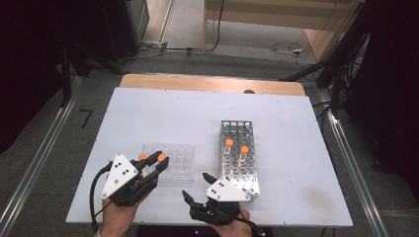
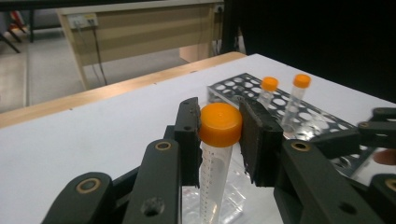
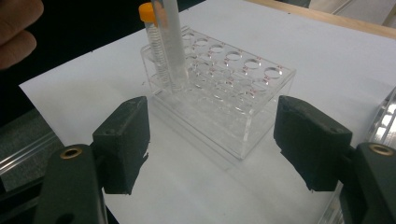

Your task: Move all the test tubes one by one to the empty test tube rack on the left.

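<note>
My left gripper is shut on the orange cap of a clear tube, which hangs upright over the corner of a clear plastic rack. In the high view that gripper is at the rack's near left corner. A second orange-capped tube stands in a corner hole right beside the held one. My right gripper is open with nothing between its pads, low over the table and pointing at the clear rack. From above it sits between the two racks.
A perforated metal rack stands right of centre with two orange-capped tubes in it. The white board lies on a wooden table. A hand holds the left gripper.
</note>
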The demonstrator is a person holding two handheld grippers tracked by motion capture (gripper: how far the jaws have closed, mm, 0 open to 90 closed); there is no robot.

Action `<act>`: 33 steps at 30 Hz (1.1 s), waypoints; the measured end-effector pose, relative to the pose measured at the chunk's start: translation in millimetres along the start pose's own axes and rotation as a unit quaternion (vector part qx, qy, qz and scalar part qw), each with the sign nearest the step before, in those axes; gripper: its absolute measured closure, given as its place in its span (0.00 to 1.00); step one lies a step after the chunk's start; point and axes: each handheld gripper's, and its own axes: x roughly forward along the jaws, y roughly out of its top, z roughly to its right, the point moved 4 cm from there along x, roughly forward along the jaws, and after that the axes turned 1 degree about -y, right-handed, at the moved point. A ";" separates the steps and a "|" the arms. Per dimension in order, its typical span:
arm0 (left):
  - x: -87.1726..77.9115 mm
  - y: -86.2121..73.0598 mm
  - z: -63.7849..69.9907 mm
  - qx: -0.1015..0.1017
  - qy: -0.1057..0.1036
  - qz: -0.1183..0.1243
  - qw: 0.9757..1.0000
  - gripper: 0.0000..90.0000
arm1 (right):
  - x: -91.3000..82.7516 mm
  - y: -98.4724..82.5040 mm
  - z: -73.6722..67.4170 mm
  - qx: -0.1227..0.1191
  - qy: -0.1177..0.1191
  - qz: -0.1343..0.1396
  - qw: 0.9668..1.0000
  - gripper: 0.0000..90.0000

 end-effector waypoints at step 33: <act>28.8 -32.8 -21.8 -0.003 0.031 -0.054 0.998 0.78 | -1.3 -1.2 1.6 0.001 0.000 -0.002 1.000 0.30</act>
